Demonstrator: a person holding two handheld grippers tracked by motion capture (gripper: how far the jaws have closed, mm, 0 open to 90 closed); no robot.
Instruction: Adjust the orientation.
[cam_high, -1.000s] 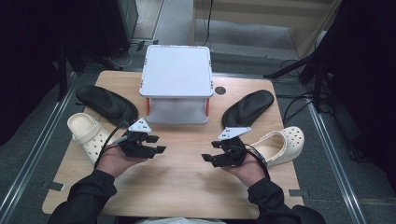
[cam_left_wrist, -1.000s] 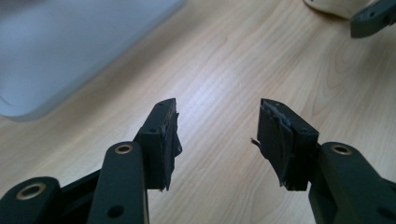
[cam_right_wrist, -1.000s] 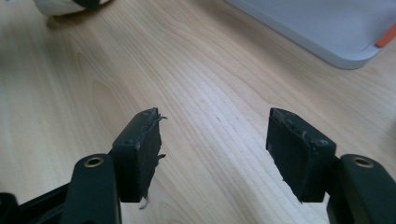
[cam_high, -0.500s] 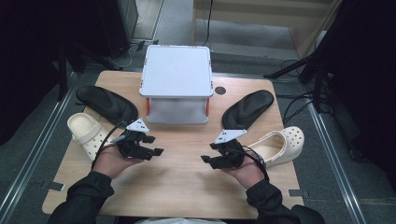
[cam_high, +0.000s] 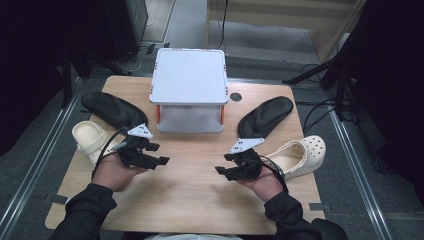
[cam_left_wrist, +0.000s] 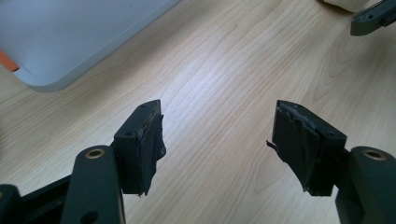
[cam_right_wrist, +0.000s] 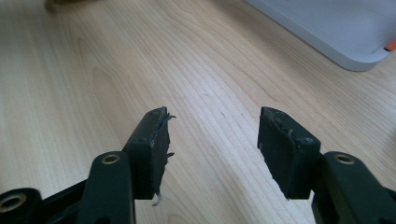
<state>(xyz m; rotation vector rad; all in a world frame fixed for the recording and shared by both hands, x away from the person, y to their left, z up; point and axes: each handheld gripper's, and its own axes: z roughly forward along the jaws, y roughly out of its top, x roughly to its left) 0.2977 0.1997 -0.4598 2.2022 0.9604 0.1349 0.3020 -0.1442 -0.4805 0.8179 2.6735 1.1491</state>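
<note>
Left gripper (cam_high: 152, 154) hovers over bare table (cam_high: 195, 200), jaws spread wide, just opened further, nothing between them. Right gripper (cam_high: 225, 164) likewise empty, jaws apart though just narrowing slightly. Cream clog (cam_high: 89, 140) lies just beside left gripper; second cream clog (cam_high: 300, 152) just beside right gripper, neither touched

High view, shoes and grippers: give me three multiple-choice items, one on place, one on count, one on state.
1. Where is the white two-tier rack?
A. back centre of the table
B. front left corner
C. on the floor

2. How many cream clogs are there?
A. one
B. two
C. four

3. The left hand-held gripper is:
A. shut on a clog
B. shut, holding nothing
C. open, holding nothing

Key: A, it stands between the black insoles; B, one cream clog left, one right; C, bare wood shows between its jaws.
</note>
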